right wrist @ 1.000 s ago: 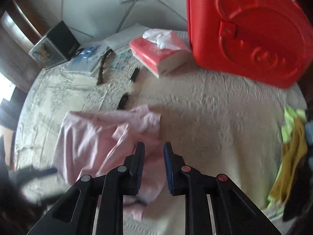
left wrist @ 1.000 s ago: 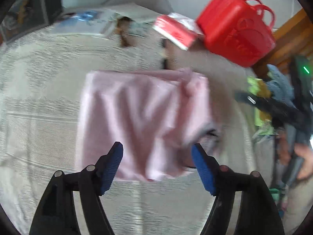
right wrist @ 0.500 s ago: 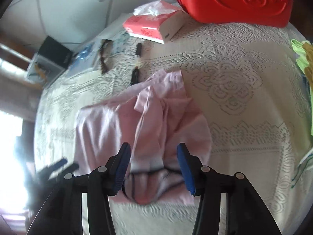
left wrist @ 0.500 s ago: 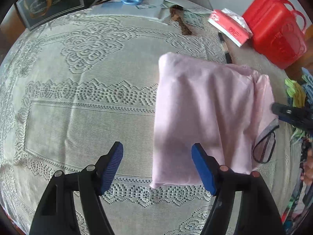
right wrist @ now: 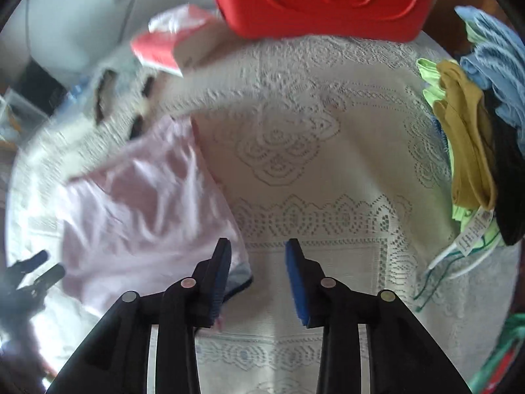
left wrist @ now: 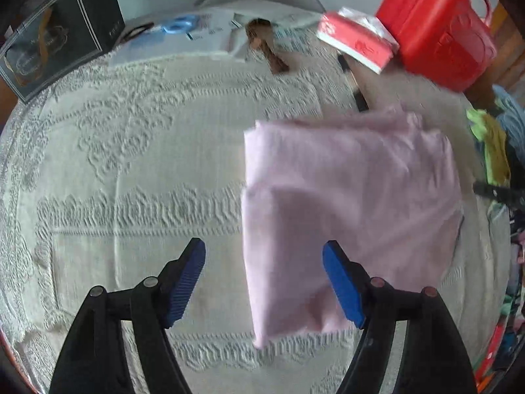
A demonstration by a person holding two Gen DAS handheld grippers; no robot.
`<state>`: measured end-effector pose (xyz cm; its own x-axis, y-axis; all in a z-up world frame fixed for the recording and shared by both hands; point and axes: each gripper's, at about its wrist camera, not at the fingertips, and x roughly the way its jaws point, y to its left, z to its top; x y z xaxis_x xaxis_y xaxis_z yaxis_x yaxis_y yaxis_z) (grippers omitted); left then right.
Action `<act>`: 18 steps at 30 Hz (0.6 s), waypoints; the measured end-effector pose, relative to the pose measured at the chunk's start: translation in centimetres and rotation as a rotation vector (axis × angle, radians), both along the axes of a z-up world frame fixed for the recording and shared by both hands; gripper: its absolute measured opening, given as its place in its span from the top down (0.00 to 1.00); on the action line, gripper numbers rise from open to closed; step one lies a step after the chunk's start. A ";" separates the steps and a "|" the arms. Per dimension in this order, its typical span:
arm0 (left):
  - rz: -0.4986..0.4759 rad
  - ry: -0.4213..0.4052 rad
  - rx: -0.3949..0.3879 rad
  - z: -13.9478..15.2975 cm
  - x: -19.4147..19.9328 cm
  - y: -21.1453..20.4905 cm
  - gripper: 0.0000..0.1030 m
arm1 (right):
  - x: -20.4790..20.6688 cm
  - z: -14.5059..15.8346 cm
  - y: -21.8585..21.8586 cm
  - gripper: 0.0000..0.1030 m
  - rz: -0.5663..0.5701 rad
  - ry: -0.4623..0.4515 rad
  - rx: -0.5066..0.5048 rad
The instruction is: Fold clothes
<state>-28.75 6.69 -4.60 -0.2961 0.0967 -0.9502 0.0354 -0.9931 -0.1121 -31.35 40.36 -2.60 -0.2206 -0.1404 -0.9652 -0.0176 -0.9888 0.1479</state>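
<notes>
**Pink cloth lies folded on the bench**

While both grippers hang over it with nothing in them, the pink cloth (left wrist: pixel 347 203) lies folded in a thick flat pad on the lace cover (left wrist: pixel 137 170) of the bench. It has a dark trim (right wrist: pixel 241 284) along one edge.

The left gripper (left wrist: pixel 264 284) has its jaws wide apart. One blue pad (left wrist: pixel 343 284) sits in front of the near edge of the cloth, and the other is over bare lace. The right gripper (right wrist: pixel 257 277) also has its jaws apart. Its left pad (right wrist: pixel 220 277) is just at the corner with the dark trim, but I cannot tell if it touches. The space between its pads shows only lace.

Past the cloth, a black pen (left wrist: pixel 352 82) lies on the lace. Near it is a red tissue pack (left wrist: pixel 357 41) with white tissue sticking out. A big red plastic case (left wrist: pixel 439 29) with handles stands just beside the pack. Farther back are some papers (left wrist: pixel 203 36), blue scissors (left wrist: pixel 177 24) and a dark box (left wrist: pixel 62 29).

Off to the right side, well apart from the pink cloth, is a pile of other clothes (right wrist: pixel 472 105) in green, mustard, blue and black. A white tag (right wrist: pixel 474 229) hangs from it.
</notes>
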 end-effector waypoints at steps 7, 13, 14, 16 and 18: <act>0.049 -0.053 0.091 -3.5 -3.7 -1.3 0.29 | -2.5 -1.9 -0.4 0.60 0.001 0.010 -0.109; 0.023 0.028 -0.104 -3.1 -4.9 -0.4 0.36 | -4.9 -4.3 -4.1 0.90 0.151 0.046 0.108; 0.041 0.034 -0.091 -2.8 -4.8 -0.9 0.36 | -5.2 -4.1 -4.0 0.91 0.117 0.067 0.140; 0.073 0.059 -0.037 -1.5 -4.1 -2.0 0.33 | -4.7 -2.6 -3.2 0.88 0.046 0.131 0.114; 0.083 0.077 0.058 -0.5 -2.9 -2.9 0.16 | -3.3 -1.3 -2.5 0.83 0.023 0.148 -0.003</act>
<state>-31.64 3.83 -5.06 -0.3776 0.1227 -0.9178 0.1066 -0.9788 -0.1748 -34.62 37.82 -3.88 -0.3573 -0.1505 -0.9218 0.0277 -0.9882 0.1506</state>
